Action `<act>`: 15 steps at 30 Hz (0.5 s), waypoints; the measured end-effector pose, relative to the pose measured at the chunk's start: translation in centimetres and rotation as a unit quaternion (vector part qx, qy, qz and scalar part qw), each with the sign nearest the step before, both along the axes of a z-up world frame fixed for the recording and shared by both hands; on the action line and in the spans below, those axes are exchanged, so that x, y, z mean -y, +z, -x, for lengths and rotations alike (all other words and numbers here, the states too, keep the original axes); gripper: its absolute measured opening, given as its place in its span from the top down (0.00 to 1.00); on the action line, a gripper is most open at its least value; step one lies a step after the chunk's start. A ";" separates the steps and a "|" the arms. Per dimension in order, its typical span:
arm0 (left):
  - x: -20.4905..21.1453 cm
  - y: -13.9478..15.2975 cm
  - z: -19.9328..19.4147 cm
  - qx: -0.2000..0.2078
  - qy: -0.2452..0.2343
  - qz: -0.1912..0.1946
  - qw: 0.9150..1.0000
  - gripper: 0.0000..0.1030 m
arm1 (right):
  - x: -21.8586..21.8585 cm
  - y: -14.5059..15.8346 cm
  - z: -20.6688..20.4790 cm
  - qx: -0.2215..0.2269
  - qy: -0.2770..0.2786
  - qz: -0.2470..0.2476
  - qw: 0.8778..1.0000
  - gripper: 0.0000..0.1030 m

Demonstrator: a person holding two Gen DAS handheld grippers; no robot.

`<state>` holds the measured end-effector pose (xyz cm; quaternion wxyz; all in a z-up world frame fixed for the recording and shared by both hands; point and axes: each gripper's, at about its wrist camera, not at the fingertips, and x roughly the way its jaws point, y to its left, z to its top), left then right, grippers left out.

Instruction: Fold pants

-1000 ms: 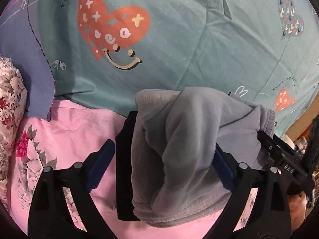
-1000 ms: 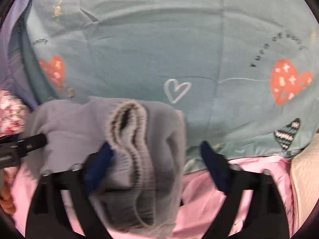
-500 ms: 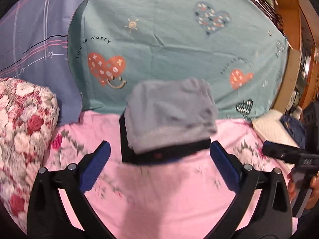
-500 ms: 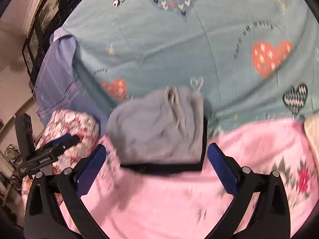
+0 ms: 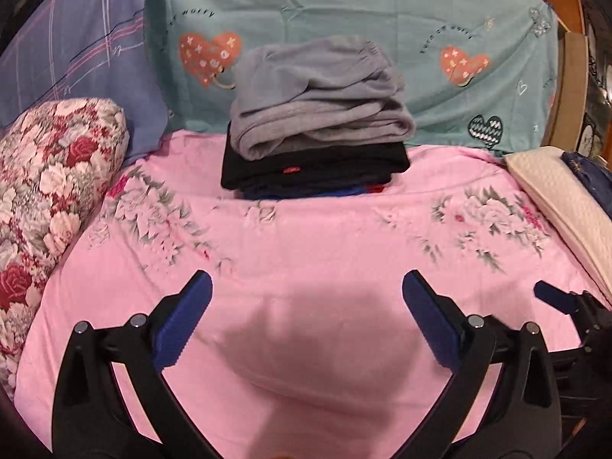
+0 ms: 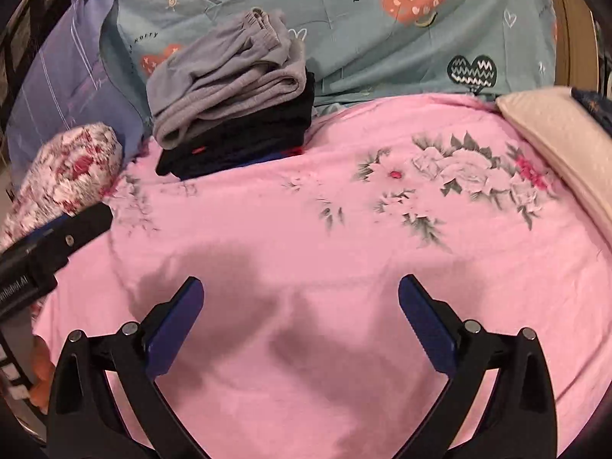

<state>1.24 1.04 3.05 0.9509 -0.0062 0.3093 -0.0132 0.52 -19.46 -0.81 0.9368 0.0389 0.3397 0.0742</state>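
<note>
Left gripper (image 5: pixel 306 294): jaws spread wide, nothing between them, hovering over the bare pink floral bedsheet (image 5: pixel 313 252); its shadow falls on the sheet just beneath. Right gripper (image 6: pixel 300 294): jaws likewise released and empty, also above the pink sheet, a double shadow under it. Each tool shows at the edge of the other's view, the right one low at the right border of the left wrist view, the left one at the left border of the right wrist view. Grey pants (image 5: pixel 317 95) folded into a thick bundle, elastic waistband on the far upper side, resting on top of a stack of folded dark clothes (image 5: pixel 313 168); black layers with a small red tag, a blue layer visible at the bottom. Stack sits at the far edge of the pink sheet, against a teal blanket (image 5: pixel 382 11) printed with orange hearts and small lettering. Pants well apart from both grippers, untouched. In the right wrist view the same bundle (image 6: pixel 225 76) appears to the upper left, top fold edges slightly uneven. Red-and-white rose-print pillow (image 5: pixel 53 176) to the left of the stack, a lavender striped cloth (image 5: pixel 76 46) behind it. Cream quilted pillow (image 5: pixel 558 199) at the right edge of the bed, a dark blue item just beyond it, detail too small to tell.
</note>
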 end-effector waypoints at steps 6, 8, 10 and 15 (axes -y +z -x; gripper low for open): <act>-0.5 -1.6 -1.0 -0.004 0.038 -0.040 0.998 0.02 | 0.4 -1.2 -0.2 0.008 0.007 0.014 1.000 0.01; -0.5 -1.7 -1.0 -0.001 0.036 -0.042 0.998 0.02 | 0.4 -1.7 -0.4 0.003 0.006 0.015 1.000 0.01; -0.5 -1.7 -0.9 0.007 0.037 -0.044 0.998 0.02 | 0.2 -2.0 -0.3 0.003 0.003 0.018 1.000 0.01; -1.3 -1.8 -0.5 0.008 0.033 -0.001 0.999 0.02 | 0.2 -2.8 -0.8 -0.016 0.007 0.007 1.000 0.01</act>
